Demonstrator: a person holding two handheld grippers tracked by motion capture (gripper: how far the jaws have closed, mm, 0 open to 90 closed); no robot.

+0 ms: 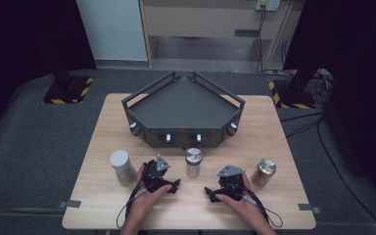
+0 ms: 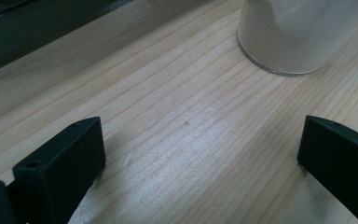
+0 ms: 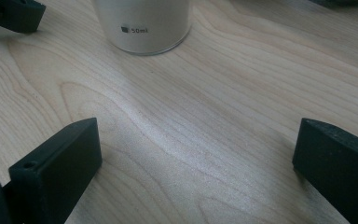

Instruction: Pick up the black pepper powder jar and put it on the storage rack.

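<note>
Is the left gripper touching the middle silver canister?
Apart. The left gripper view shows the left gripper open, with bare wood between its jaws and the silver canister ahead.

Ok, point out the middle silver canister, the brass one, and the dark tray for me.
middle silver canister (image 1: 193, 157), high view, on its lid.
brass canister (image 1: 266, 167), high view, on its top.
dark tray (image 1: 183, 105), high view, on its bare floor.

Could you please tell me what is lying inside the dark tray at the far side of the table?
The dark tray shows a bare flat floor with nothing lying on it. Its front wall hides whatever sits beneath that floor.
</note>
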